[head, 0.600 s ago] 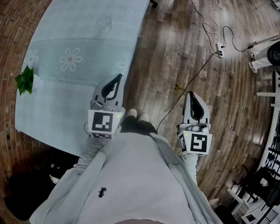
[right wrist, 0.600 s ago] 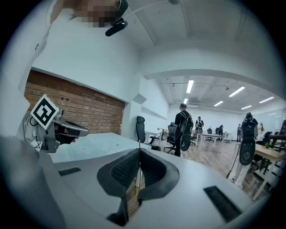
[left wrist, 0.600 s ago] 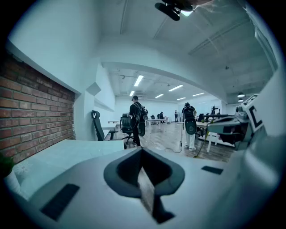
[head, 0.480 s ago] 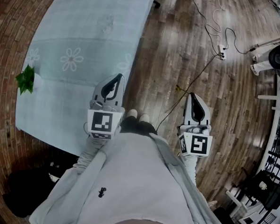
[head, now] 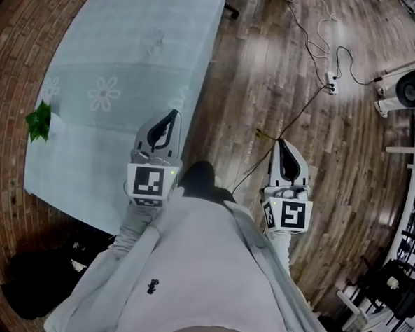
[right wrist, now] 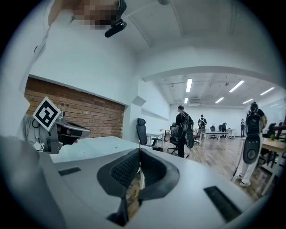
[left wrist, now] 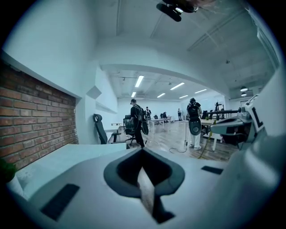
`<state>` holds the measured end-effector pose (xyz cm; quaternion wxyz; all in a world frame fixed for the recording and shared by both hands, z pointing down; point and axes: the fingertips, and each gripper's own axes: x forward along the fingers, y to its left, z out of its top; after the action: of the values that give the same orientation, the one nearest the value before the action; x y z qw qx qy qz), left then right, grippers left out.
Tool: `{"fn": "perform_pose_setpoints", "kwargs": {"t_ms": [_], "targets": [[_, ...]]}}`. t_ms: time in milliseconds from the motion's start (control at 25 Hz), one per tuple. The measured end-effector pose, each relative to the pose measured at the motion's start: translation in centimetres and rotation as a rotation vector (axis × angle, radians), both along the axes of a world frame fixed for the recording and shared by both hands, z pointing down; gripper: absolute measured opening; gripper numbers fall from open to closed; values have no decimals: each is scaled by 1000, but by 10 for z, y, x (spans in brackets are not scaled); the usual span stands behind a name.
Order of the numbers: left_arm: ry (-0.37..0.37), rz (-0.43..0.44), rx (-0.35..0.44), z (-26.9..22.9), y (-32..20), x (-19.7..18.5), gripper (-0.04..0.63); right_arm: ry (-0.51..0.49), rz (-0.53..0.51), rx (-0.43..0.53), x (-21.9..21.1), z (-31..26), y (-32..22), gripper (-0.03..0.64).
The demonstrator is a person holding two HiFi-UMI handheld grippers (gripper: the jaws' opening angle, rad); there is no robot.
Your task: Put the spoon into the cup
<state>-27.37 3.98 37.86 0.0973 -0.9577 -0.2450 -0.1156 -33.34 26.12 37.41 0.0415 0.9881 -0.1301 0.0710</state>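
My left tongs (head: 172, 115): clenched empty, over tabletop (head: 116, 51) edge.
My right tongs (head: 281, 143): clenched (empty too), above floor (head: 269, 67).
Plant (head: 38, 121): frame left.

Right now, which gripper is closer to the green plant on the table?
Left. The left gripper is over the table edge, right of the plant; the right gripper is farther, above the floor.
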Motion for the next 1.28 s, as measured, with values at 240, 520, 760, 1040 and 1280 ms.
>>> {"fn": "perform_pose_setpoints", "kwargs": {"t_ms": [240, 520, 760, 1040, 1280], "targets": [[-2, -10, 0, 8, 11, 32, 18, -17, -6, 12, 34, 9, 12, 20], [18, 10, -15, 10, 38, 129, 19, -6, -16, 1, 131, 6, 25, 18], [18, 55, -50, -1, 46, 214, 18, -7, -5, -13, 219, -7, 21, 18], [-25, 55, -88, 9, 40, 272, 18, -52, -13, -35, 285, -1, 12, 18], [-55, 0, -99, 21, 22, 288, 18, -83, -48, -45, 314, 9, 2, 18]]}}
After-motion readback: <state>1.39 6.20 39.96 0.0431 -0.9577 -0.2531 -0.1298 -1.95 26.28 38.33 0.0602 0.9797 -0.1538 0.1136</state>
